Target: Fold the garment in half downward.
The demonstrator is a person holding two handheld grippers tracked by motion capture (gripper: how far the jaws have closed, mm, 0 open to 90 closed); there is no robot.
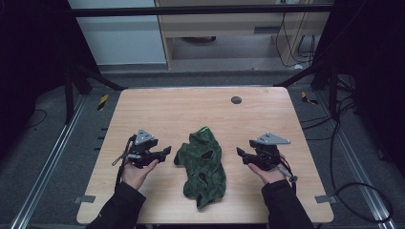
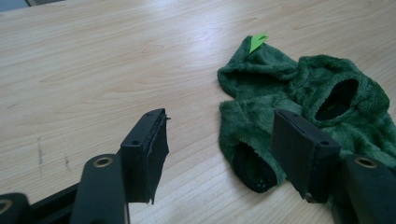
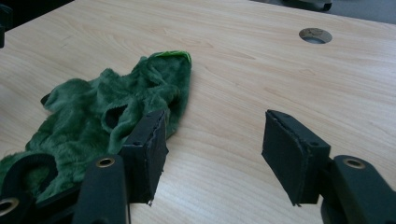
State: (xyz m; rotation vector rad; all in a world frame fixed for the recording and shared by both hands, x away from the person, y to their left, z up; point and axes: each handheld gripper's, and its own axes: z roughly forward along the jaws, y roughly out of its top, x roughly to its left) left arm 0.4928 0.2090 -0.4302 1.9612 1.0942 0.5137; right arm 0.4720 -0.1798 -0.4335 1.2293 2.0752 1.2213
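Between the two claws, smack in the middle of the bench (image 1: 157,102), sits a crumpled green fleece garment (image 1: 203,162), and neither claw has hold of it. Left claw (image 1: 165,151) is wide open with nothing between its jaws; in the left gripper view the garment (image 2: 299,102) lies just past its far jaw on bare wood, close but not pinched, with a dark sleeve opening (image 2: 252,168) facing the jaws and a bright green tag (image 2: 257,41) poking up at the far end. Right claw (image 1: 241,152) is also spread wide, nothing gripped; in the right gripper view the fleece (image 3: 102,116) sits off to the side behind one jaw, and plain bench shows in the gap between the pads. Both claws point inward at the garment from opposite sides, each held in a hand with a dark sleeve coming in from the near edge. Further out beyond the right claw there's a round cable hole (image 3: 315,35) in the benchtop, well apart from the garment. Past the bench edges it's grey floor with loose black cables (image 1: 344,186) trailing around.
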